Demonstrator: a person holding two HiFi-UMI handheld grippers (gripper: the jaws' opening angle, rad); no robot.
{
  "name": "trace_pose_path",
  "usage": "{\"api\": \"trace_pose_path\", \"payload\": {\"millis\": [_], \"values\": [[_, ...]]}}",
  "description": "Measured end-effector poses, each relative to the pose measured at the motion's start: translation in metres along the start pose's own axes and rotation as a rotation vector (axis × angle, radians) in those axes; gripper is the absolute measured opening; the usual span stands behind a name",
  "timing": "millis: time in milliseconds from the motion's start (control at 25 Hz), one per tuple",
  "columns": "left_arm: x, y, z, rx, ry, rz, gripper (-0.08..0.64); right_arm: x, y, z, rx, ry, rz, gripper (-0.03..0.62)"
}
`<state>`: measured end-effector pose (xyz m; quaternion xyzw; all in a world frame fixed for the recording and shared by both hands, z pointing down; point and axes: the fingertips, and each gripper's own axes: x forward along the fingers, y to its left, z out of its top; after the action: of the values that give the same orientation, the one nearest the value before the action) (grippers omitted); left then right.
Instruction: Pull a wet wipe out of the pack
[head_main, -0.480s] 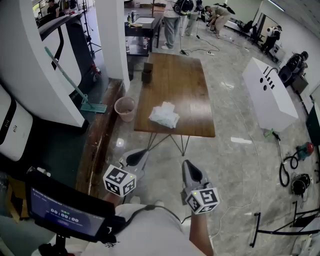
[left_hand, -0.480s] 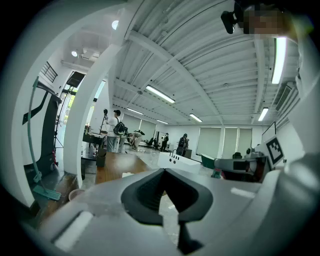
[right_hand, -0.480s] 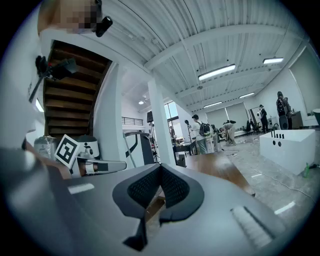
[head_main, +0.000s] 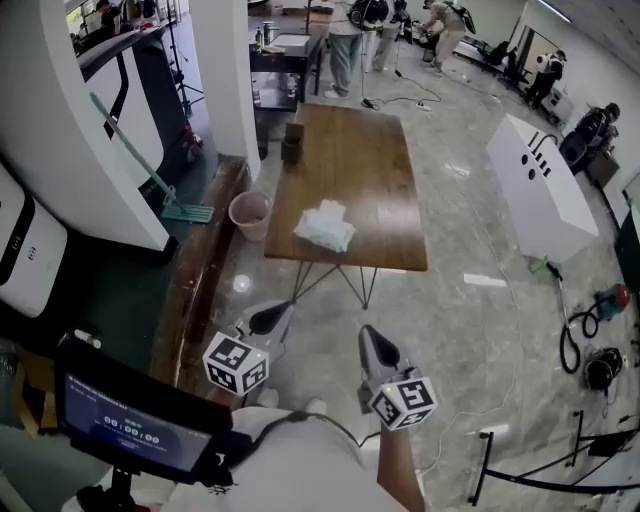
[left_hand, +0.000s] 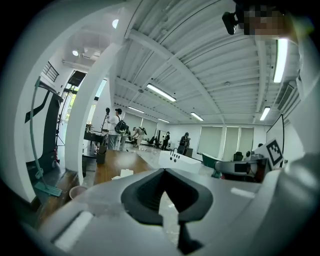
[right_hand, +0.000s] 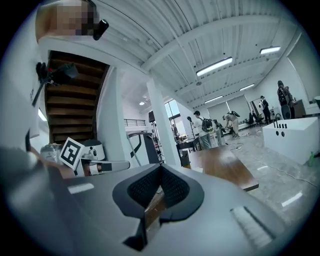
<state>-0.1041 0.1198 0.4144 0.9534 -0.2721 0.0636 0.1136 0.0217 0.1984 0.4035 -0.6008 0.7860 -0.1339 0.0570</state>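
Item: one wet wipe pack (head_main: 324, 226), white and crumpled-looking, lying on the near half of one wooden desk (head_main: 352, 150), well ahead of both sets of fingers and touching neither; one dark box (head_main: 293, 143) stands beyond it at the desk's far left corner. Grippers, two: left gripper (head_main: 275, 312) and right gripper (head_main: 370, 335), each with fingers closed together on nothing, held low and side by side, short of the desk. Step in hand, as judged: approach; bring both over the pack, spread the fingers, pin the pack with one and nip the wipe at its opening, which cannot be made out from here.
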Motion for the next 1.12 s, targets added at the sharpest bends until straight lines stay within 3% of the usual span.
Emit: {"api": "trace_pose_path", "payload": {"millis": [480, 1120], "values": [[0.019, -0.043, -0.022, -0.015, 0.024, 0.012, 0.002, -0.038, -0.031, -0.02, 0.017, 0.039, 0.022, 0.008], [0.026, -0.043, -0.026, -0.023, 0.037, 0.073, 0.002, -0.04, -0.052, -0.022, 0.026, 0.056, 0.049, 0.008]]}}
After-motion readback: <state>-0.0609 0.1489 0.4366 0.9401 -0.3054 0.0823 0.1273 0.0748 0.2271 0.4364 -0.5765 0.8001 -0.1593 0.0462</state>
